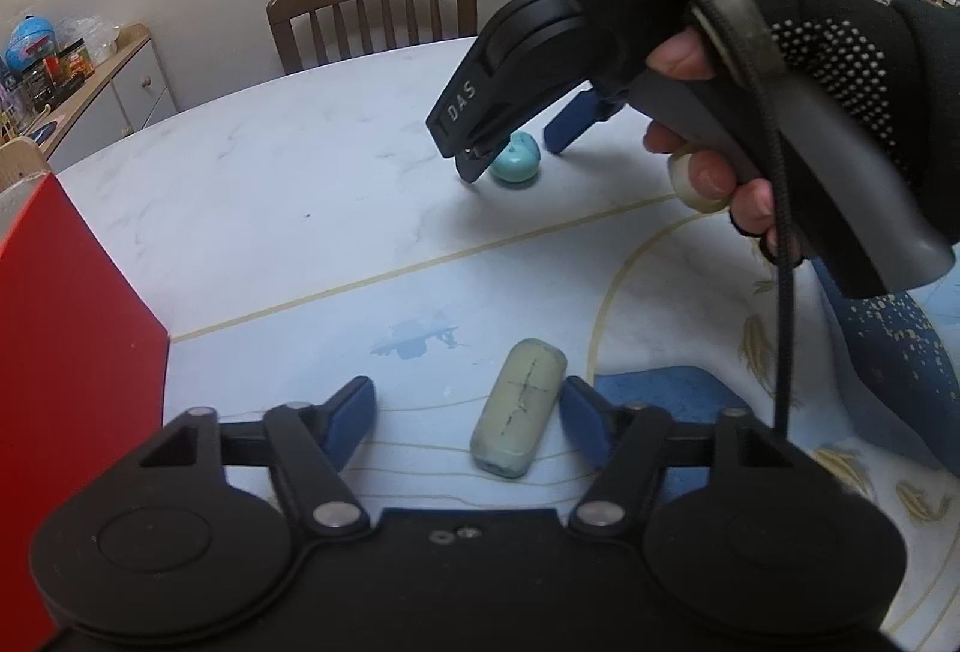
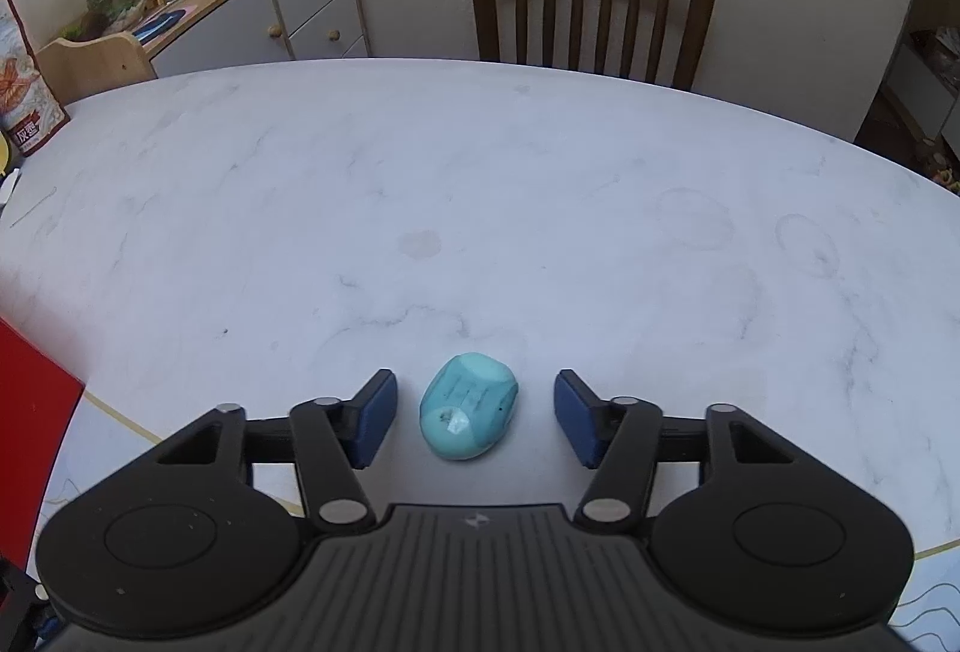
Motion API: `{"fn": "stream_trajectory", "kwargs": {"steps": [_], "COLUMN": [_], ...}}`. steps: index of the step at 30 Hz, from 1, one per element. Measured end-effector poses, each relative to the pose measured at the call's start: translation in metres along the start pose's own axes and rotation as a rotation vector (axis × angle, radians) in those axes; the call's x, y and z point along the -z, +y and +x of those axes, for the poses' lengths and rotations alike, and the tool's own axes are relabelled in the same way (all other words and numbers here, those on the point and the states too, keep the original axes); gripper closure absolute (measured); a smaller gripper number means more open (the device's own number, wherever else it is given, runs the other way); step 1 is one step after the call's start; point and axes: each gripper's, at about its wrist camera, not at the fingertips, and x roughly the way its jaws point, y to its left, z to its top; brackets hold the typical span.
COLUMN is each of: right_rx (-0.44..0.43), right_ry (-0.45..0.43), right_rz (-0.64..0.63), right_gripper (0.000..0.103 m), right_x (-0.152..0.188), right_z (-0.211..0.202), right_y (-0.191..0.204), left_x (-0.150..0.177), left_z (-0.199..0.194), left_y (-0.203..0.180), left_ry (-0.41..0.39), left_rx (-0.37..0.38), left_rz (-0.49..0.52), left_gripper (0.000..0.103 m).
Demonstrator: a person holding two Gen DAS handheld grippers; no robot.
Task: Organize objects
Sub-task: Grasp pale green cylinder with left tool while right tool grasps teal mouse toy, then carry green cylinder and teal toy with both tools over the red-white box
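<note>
Both grippers spread wide, the right gripper (image 2: 474,421) straddles the rounded turquoise bead (image 2: 468,415) on the marble table (image 2: 480,202) and the left gripper (image 1: 465,421) brackets the pale cylinder (image 1: 519,424) off-centre, so either may roll away on uneven closing.

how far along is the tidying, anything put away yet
Nothing shows as put away. The open right gripper brackets the turquoise rounded lump; the open left gripper brackets the pale green cylinder. Neither is gripped; both still lie on the white marble table.
</note>
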Motion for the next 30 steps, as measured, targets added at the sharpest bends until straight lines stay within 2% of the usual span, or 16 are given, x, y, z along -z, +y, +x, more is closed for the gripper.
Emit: {"fn": "stream_trajectory", "kwargs": {"steps": [6,11,15,30], "right_rx": [-0.001,-0.007,-0.024,-0.132], "right_ry": [-0.002,0.000,0.001,-0.055], "right_rz": [-0.004,0.000,0.010,-0.023], "right_gripper": [0.070,0.070,0.070,0.070], "right_x": [0.002,0.005,0.012,0.039], "right_z": [-0.002,-0.005,-0.014,-0.093], "right_y": [0.000,-0.002,-0.003,0.006], "left_x": [-0.004,-0.005,-0.006,-0.011], "left_z": [-0.002,-0.003,-0.002,-0.025], "left_y": [-0.003,-0.004,-0.001,0.013], "left_ry": [-0.001,0.008,0.019,0.019], "left_rx": [0.024,0.039,0.041,0.027], "left_rz": [0.017,0.011,-0.007,-0.087], "left_gripper": [0.063,0.078,0.082,0.084]}}
